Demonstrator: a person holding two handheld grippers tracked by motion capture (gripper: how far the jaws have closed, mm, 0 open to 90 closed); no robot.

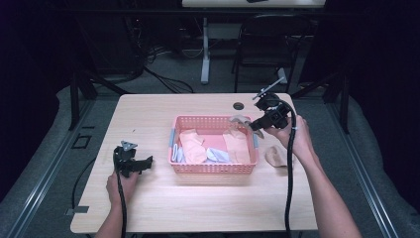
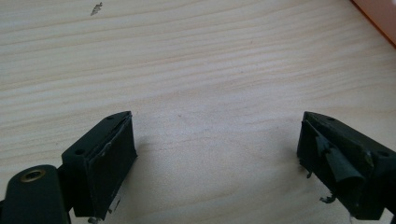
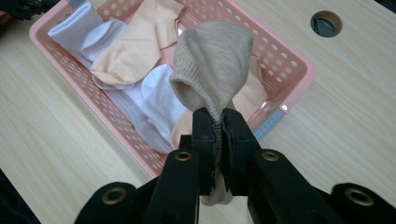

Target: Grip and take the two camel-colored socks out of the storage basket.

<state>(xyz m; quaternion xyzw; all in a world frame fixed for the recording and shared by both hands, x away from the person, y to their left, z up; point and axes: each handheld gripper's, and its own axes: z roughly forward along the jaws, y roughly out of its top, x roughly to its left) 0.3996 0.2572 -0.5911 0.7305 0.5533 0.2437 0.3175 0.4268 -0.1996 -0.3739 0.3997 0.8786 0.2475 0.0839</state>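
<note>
A pink perforated basket [image 1: 214, 168] [image 3: 299, 65] stands mid-table with peach socks [image 1: 192, 145] [image 3: 135, 42] and white socks [image 1: 217, 154] [image 3: 161, 95] inside. My right gripper [image 1: 253, 124] [image 3: 219, 133] is shut on a beige sock [image 1: 239, 119] [image 3: 212, 63], held in the air above the basket's right rim. Another beige sock [image 1: 275, 155] lies on the table right of the basket. My left gripper [image 1: 148, 161] [image 2: 217, 161] rests low over bare wood left of the basket, its jaws wide open with nothing between them.
The light wooden table [image 1: 148, 208] has a cable hole [image 1: 238, 105] [image 3: 326, 23] behind the basket. A black chair [image 1: 267, 44] and table legs stand beyond the far edge. Cables trail from both grippers toward the front edge.
</note>
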